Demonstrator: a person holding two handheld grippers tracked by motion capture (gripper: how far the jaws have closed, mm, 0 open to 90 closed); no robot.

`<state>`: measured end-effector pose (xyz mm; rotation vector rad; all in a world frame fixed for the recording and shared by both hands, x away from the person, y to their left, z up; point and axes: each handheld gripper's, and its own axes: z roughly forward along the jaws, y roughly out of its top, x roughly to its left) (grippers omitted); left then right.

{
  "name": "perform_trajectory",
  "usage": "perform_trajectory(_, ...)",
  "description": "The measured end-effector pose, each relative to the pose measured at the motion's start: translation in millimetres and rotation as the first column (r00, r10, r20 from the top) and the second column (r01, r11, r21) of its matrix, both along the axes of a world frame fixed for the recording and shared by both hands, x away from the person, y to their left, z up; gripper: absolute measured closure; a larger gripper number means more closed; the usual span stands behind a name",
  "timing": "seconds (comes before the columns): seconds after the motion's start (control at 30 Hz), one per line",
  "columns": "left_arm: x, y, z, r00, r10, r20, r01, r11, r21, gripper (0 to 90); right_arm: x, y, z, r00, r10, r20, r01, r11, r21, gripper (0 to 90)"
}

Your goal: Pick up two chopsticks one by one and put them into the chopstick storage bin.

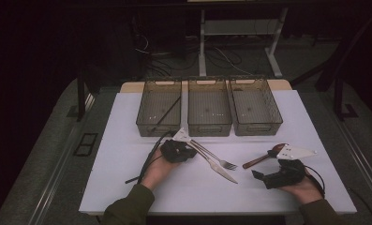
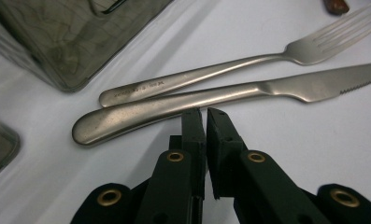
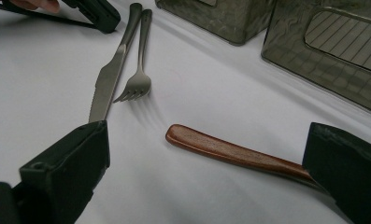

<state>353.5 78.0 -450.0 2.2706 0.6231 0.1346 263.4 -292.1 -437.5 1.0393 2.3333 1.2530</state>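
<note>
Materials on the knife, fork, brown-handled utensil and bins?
Knife and fork: likely stainless steel, brushed matte grey with soft glints. Brown handle: looks like varnished wood, grain streaks and gloss. Bins: probably smoked translucent plastic, ribbed floors showing through.

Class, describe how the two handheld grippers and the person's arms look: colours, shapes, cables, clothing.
Both the left gripper and the right gripper are black, each topped by a grey three-cornered plate and trailing a black cable. Brass-coloured rivets dot the linkages. The sleeves are olive green.
</note>
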Motion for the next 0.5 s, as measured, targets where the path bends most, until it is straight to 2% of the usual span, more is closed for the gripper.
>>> perform_trajectory(0.07,0.4,0.8,0.5,1.0,-0.002,0.005,0.002,1.0,0.003,83.1,-0.2,-0.1,0.2,1.0,-0.002,0.001,0.002,1.0,0.001,0.4)
perform_trajectory(0.17,-0.9,4.3,4.1,1.0,0.007,0.005,-0.007,0.9998,-0.019,76.5,-0.3,-0.3,0.3,1.0,0.0,0.002,0.0,1.0,0.003,0.4)
perform_trajectory(0.23,-3.8,9.2,8.7,0.9998,0.014,-0.016,-0.015,0.9977,-0.066,73.6,-0.4,-0.5,0.5,1.0,0.0,0.001,0.0,1.0,0.003,0.4)
perform_trajectory(0.33,-7.1,15.7,14.2,0.9998,0.01,-0.018,-0.011,0.9957,-0.092,67.4,-0.5,-0.8,0.7,1.0,-0.001,0.003,0.001,1.0,0.005,0.4)
perform_trajectory(0.4,-14.0,28.8,21.1,1.0,0.005,-0.003,-0.006,0.9937,-0.112,64.3,-0.7,-1.0,0.9,1.0,0.0,0.005,0.0,1.0,0.005,0.4)
perform_trajectory(0.5,-18.3,38.2,24.2,0.9999,0.009,0.013,-0.008,0.9937,-0.111,59.9,-0.7,-0.7,0.9,1.0,0.0,0.005,0.0,1.0,0.005,0.4)
